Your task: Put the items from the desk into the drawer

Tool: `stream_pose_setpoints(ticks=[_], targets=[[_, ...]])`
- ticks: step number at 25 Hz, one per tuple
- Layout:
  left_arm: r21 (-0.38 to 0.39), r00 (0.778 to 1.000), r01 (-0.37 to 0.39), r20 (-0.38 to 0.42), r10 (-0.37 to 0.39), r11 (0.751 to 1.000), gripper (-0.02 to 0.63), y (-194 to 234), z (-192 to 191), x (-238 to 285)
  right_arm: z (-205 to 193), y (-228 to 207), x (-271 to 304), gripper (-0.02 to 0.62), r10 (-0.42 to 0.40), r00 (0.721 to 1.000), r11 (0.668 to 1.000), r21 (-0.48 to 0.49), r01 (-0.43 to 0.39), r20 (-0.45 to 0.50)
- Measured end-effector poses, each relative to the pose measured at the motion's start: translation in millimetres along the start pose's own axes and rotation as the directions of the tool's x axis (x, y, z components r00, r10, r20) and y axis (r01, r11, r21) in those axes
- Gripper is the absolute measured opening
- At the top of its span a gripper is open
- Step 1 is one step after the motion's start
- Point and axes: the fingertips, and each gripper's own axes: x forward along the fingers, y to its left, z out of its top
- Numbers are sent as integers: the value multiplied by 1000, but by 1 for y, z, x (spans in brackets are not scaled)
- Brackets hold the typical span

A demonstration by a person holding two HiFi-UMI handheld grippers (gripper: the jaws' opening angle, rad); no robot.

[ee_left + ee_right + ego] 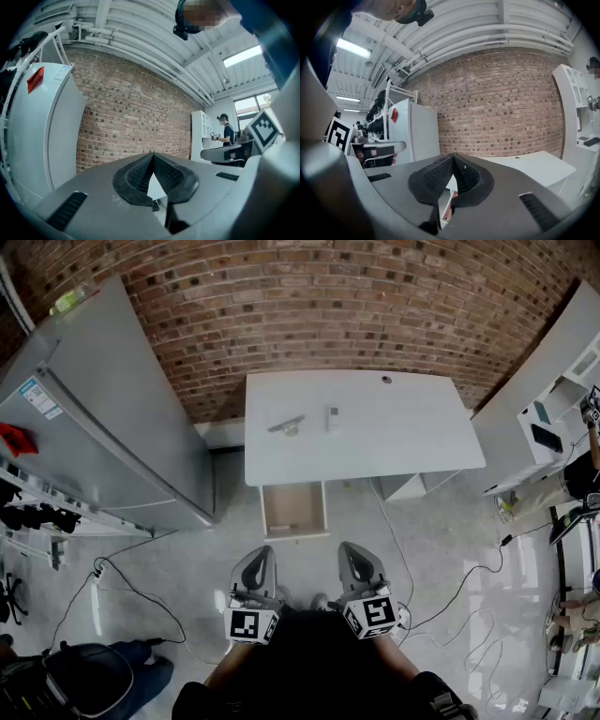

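A white desk stands against the brick wall. On it lie a grey flat item, a small white item and a tiny round thing. Below the desk's front left, a drawer stands pulled out, and its inside looks bare. Both grippers hang over the floor well short of the desk. My left gripper is shut with its tips together and nothing held. My right gripper is shut and empty too; past its jaws I see the desk.
A tall silver cabinet stands left of the desk. White shelving fills the right side, where a person stands. Cables trail over the glossy floor on both sides of me.
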Motion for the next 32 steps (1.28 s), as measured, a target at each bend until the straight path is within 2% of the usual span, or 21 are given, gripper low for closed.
stream_pose_setpoints(ticks=[14,16,18,19,32], targets=[[-2,1000,-7,5,7,1000,3,1,1,1,1,-6,2,2,-8,1000,1000,24,7,20],[-2,1000,-8,6,8,1000,3,1,1,1,1,-7,3,26,-9,1000,1000,29,8,22],[-3,1000,-6,6,6,1000,3,2,1,0,0,-6,4,99,-8,1000,1000,31,8,17],[-3,1000,-5,6,5,1000,3,2,1,-1,-1,-6,4,106,-9,1000,1000,30,8,15],[-27,1000,11,5,-11,1000,3,23,1,-11,-10,14,12,106,-25,999,1000,18,26,-28]])
